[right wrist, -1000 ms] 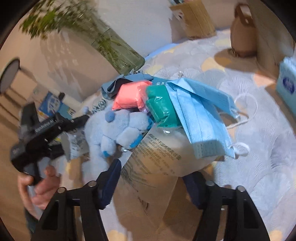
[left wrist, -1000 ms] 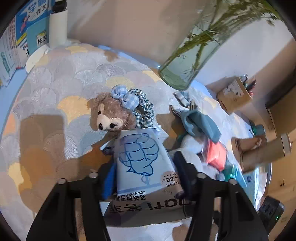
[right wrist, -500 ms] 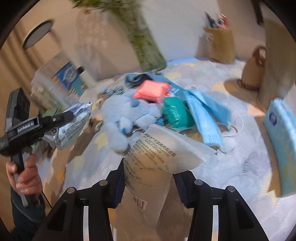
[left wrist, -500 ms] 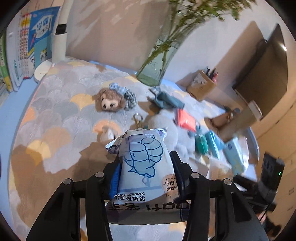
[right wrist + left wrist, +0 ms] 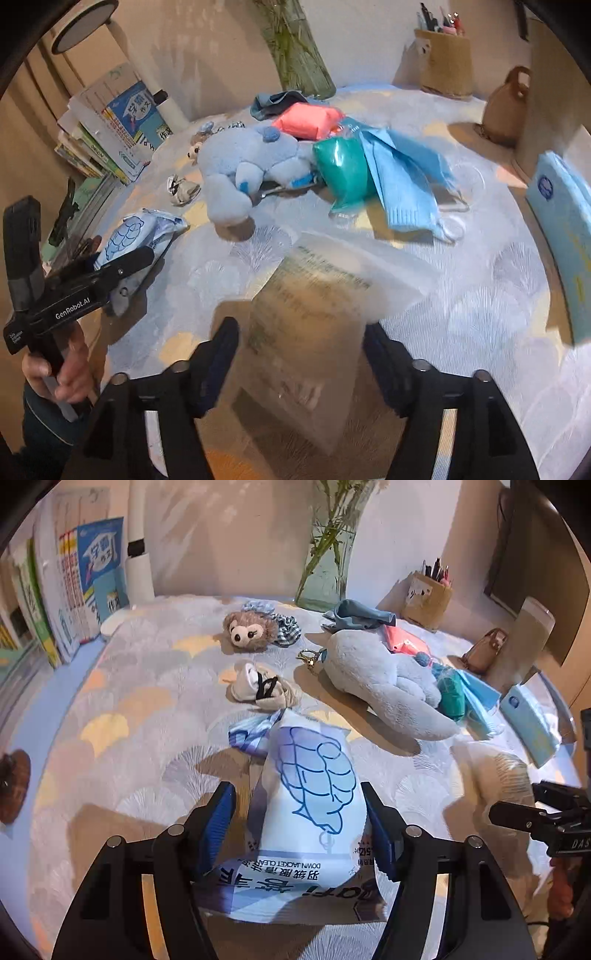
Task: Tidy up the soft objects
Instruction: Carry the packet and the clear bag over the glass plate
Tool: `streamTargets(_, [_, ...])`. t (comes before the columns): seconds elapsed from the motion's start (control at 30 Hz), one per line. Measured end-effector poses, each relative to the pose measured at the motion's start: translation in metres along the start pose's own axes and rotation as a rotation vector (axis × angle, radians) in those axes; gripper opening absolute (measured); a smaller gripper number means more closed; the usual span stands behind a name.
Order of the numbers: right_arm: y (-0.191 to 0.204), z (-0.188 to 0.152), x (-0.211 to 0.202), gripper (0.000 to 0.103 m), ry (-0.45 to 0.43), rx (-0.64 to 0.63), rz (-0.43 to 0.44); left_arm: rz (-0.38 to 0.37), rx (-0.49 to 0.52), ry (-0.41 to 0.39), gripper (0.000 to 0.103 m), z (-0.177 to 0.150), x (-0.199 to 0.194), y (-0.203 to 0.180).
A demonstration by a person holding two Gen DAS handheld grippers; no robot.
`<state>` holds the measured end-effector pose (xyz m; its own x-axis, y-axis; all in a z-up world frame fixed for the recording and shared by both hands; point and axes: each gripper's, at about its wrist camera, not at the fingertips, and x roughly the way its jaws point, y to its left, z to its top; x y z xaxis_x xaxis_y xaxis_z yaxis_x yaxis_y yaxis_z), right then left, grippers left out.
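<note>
My left gripper (image 5: 301, 825) stands open around a blue-and-white wipes pack (image 5: 310, 801) that lies on the patterned cloth; the pack also shows in the right wrist view (image 5: 140, 236). My right gripper (image 5: 301, 354) stands open around a clear printed pouch (image 5: 325, 295) on the cloth. Beyond lie a grey-blue plush toy (image 5: 380, 679), a brown bear head plush (image 5: 249, 629) with a checked scrunchie (image 5: 286, 629), rolled socks (image 5: 262, 690), a pink pack (image 5: 306, 120), a green pack (image 5: 343, 166), blue face masks (image 5: 402, 177) and a blue cloth (image 5: 356, 614).
A glass vase with stems (image 5: 325, 572) and a pen holder (image 5: 428, 594) stand at the back. Books (image 5: 74, 583) and a white lamp base (image 5: 138, 572) are at the left. A blue tissue pack (image 5: 565, 229) and a brown bag (image 5: 506, 110) are at the right.
Both grippers have pulled back from the pile and lowered their packs to the cloth. Both jaws have widened, so the wipes pack and the pouch are let go.
</note>
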<state>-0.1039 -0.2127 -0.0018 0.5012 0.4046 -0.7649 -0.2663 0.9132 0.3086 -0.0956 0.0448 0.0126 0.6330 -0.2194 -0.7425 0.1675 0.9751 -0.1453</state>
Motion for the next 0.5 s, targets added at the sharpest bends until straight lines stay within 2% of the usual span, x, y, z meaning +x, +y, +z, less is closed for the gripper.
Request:
streamTargets(0.07, [-0.004, -0.001, -0.001, 0.079, 0.002, 0.081, 0.019, -0.022, -0.009, 0.002, 0.066, -0.003, -0.001, 0.0])
streamTargets(0.23, [-0.011, 0.004, -0.003, 0.08, -0.017, 0.243, 0.01, -0.038, -0.014, 0.004, 0.066, -0.004, 0.0, -0.004])
streamTargets(0.3, [-0.007, 0.005, -0.002, 0.078, -0.04, 0.246, -0.023, -0.033, -0.008, -0.008, 0.06, -0.004, 0.001, -0.007])
streamTargets(0.37, [0.001, 0.008, -0.001, 0.047, -0.057, 0.209, -0.094, -0.021, 0.014, -0.02, 0.055, -0.004, 0.0, -0.013])
streamTargets(0.4, [0.004, 0.009, -0.001, 0.046, -0.063, 0.176, -0.119, -0.019, 0.026, -0.023, 0.054, -0.004, 0.0, -0.016])
streamTargets(0.43, [0.005, 0.008, -0.002, 0.042, -0.07, 0.161, -0.12, -0.027, 0.031, -0.023, 0.053, -0.003, -0.001, -0.018])
streamTargets(0.5, [0.004, 0.009, -0.005, 0.039, -0.077, 0.157, -0.096, -0.054, 0.031, -0.035, 0.053, -0.001, -0.007, -0.022])
